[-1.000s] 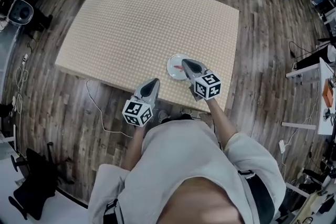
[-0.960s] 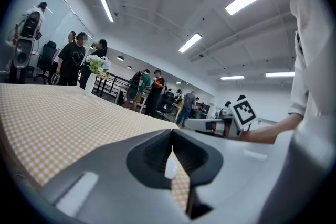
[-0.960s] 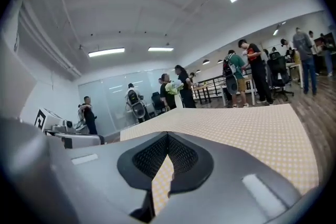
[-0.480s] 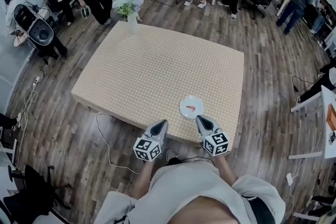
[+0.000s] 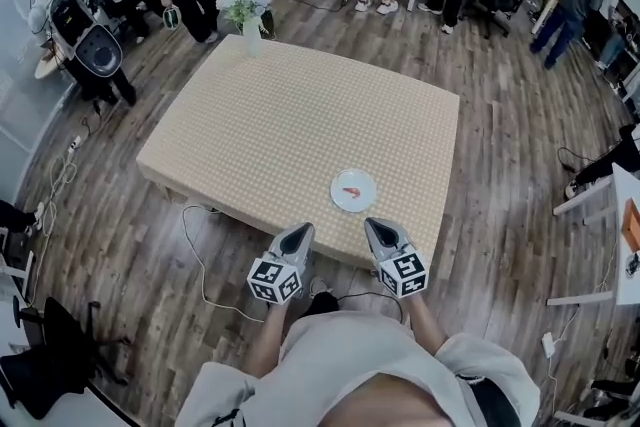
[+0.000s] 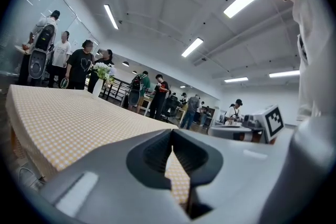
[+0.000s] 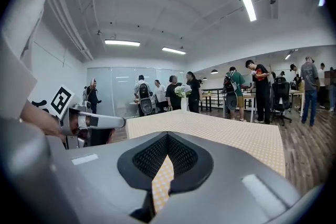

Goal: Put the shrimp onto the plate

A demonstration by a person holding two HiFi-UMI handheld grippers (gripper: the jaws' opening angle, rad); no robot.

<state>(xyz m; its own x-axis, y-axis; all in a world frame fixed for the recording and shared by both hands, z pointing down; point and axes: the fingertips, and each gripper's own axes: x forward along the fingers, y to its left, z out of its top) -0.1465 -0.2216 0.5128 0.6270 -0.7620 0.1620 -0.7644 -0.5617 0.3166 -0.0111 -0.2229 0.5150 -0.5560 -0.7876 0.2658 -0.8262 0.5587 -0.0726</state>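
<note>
On the white plate (image 5: 337, 198), close to the table's (image 5: 290, 105) near edge, I see the shrimp (image 5: 351, 192) lying. My left gripper (image 5: 299, 233) and right gripper (image 5: 376, 228) hover just short of that edge, both clenched on nothing, clear of the plate.

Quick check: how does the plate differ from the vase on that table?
The plate lies flat by the table's near edge, holding the shrimp; the vase stands upright at the far corner, holding flowers. The plate is wide and low, the vase narrow and tall. Both look white and rest on the table.
</note>
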